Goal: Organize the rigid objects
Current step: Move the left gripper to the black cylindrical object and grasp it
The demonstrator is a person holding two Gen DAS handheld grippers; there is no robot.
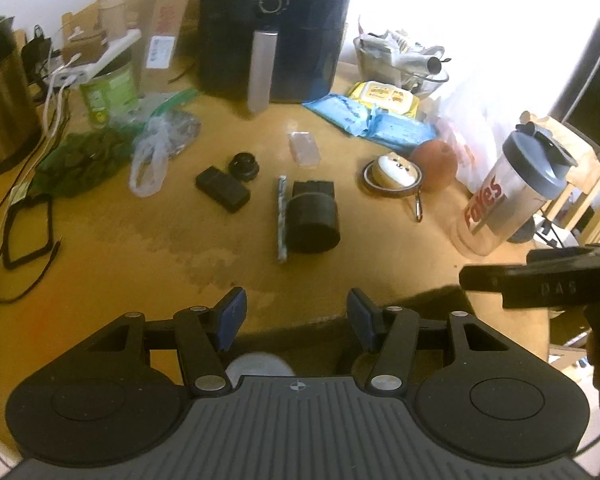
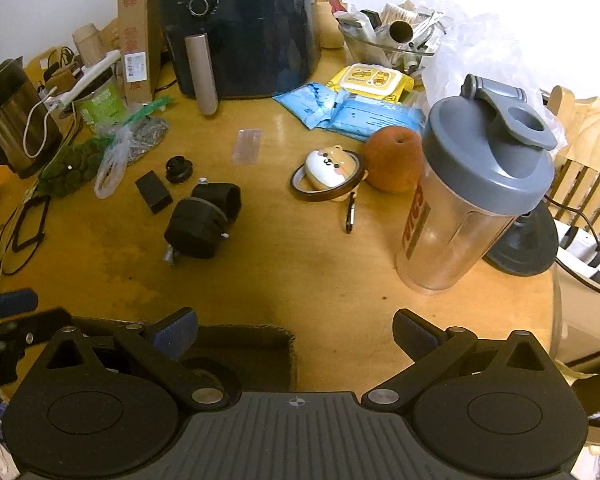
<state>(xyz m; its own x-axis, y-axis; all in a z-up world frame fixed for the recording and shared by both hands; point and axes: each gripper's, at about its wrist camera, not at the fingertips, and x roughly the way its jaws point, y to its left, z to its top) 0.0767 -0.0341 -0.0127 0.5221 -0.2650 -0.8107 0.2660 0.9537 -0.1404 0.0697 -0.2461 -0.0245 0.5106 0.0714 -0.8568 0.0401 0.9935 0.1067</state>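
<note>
behind shaker (image 2: 476, 184), right view only: fan base (image 2: 528, 244)

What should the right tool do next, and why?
Probably reach forward toward the shaker bottle. The right tool is open and empty above the table's near edge, and the bottle stands upright as the closest rigid thing ahead of it, on its right, with nothing in the way.

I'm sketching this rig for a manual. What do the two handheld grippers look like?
Both match: the left gripper and right gripper each have a grey ribbed body marked with a small crosshair, two round black housings, black linkage arms with silver pivot pins, and blue pads on the fingers.
</note>
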